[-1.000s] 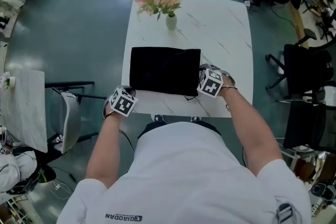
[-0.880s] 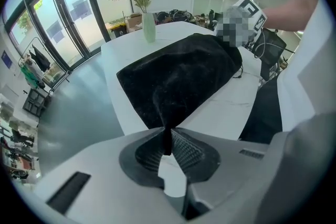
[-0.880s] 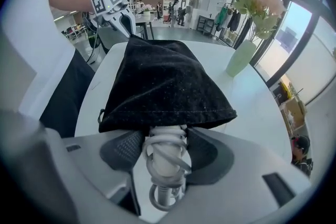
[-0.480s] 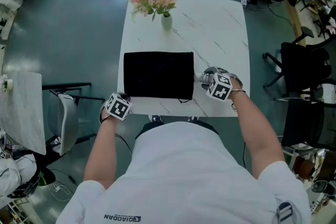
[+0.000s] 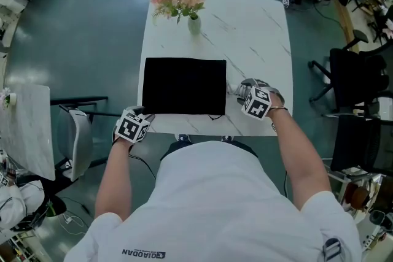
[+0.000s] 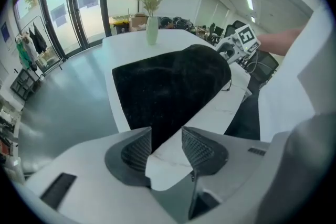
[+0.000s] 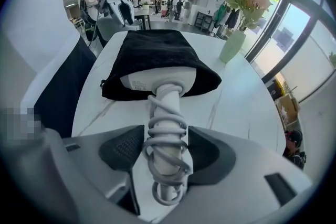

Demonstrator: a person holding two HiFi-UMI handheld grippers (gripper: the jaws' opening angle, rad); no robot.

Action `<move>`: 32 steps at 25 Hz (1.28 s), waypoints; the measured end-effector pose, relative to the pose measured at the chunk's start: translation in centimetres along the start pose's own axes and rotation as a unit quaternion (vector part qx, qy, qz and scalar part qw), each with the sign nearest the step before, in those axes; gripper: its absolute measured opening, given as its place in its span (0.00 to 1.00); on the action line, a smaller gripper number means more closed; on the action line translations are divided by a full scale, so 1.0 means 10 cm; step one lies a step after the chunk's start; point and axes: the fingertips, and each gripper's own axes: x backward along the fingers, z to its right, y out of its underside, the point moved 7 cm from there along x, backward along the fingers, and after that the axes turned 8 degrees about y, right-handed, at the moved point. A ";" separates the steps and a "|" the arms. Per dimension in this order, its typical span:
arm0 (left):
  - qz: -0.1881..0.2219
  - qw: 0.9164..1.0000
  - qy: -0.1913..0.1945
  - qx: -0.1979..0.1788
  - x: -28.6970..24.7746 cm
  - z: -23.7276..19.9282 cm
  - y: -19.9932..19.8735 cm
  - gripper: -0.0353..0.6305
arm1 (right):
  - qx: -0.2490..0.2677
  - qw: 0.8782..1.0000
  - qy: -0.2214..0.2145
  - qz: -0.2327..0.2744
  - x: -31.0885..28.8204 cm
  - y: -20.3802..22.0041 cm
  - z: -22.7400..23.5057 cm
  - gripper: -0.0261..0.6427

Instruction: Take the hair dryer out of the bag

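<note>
The right tongs point(image 7: 165, 136) squeeze the handle of the hair dryer point(image 7: 164, 107), whose head is still inside the black bag point(image 7: 157, 50) on the counter point(image 7: 241, 107), while the left tongs point(image 6: 165, 138) have just opened up and hold nothing.

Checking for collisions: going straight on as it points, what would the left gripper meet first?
Likely the white table, at its corner by the black bag; depth unclear. Its jaws have just been opening, gripping nothing.

Matt cloth bag point(image 5: 184, 86), smooth plastic hair dryer point(image 7: 157, 81), glossy marbled table point(image 5: 258, 27)
</note>
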 end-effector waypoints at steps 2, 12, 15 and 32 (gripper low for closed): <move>0.022 1.000 -0.005 -0.017 0.05 0.03 -0.16 0.32 | -0.013 1.000 0.002 -0.010 0.02 0.01 0.01 0.45; 0.076 0.997 -0.010 -0.019 -0.50 0.13 -1.04 0.26 | -0.068 0.997 0.036 0.022 0.29 -0.19 0.07 0.45; 0.062 0.998 -0.009 -0.030 -0.69 0.19 -1.15 0.18 | -0.048 0.998 0.025 0.020 0.20 -0.31 0.03 0.45; -0.009 0.997 0.005 -0.082 -1.08 0.37 -1.07 0.08 | -0.018 1.000 0.006 -0.003 -0.11 -0.52 -0.02 0.36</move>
